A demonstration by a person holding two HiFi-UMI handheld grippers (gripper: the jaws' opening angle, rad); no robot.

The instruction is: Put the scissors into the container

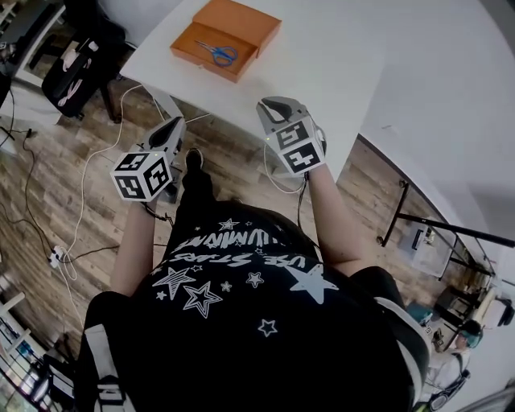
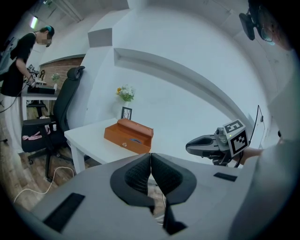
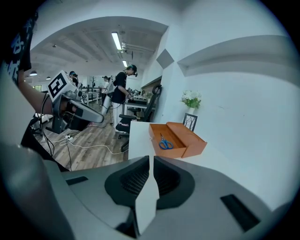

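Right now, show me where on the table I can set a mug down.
The table is bare everywhere right of the box and from it down to the near edge by the right gripper. Only the far left corner is taken, by the box with the scissors in it.

Container [image 1: 203, 63]: orange rectangular box, upper centre of the head view, near the corner of a white table [image 1: 322, 72]. Open-topped shallow tray on its lower-left side; a taller, flat-topped orange section adjoins it at upper right. Sits upright and level.

Scissors [image 1: 219, 52]: blue loop handles, thin blades, apparently closed. They lie flat inside the tray, handles toward frame right, blades pointing upper left. Right gripper view confirms: scissors [image 3: 164, 142] in the tray.
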